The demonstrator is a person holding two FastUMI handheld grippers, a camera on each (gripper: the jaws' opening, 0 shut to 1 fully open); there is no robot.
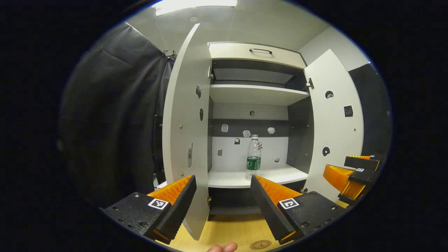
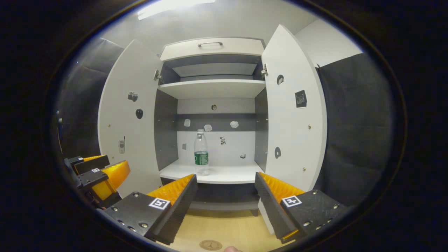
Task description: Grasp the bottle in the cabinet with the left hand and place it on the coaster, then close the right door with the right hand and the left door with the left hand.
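A clear plastic bottle (image 1: 253,157) with a green label stands upright on the lower shelf of the open white cabinet (image 1: 245,176); the right gripper view has the bottle (image 2: 201,152) left of the shelf's middle. Both doors stand wide open: the left door (image 1: 183,133) and the right door (image 1: 334,122), again as left door (image 2: 127,122) and right door (image 2: 292,115). My left gripper (image 1: 224,196) is open, well short of the shelf. My right gripper (image 2: 225,196) is open too, with nothing between its fingers. A round brown coaster (image 1: 260,244) lies on the wooden table, also the coaster (image 2: 210,245).
The wooden table top (image 1: 227,231) runs up to the cabinet's foot. An upper shelf (image 1: 255,93) and a top drawer with a handle (image 1: 260,51) sit above. Black cloth hangs on both sides. A fingertip (image 1: 222,248) pokes in at the bottom edge. The other gripper (image 1: 353,175) hovers at the right.
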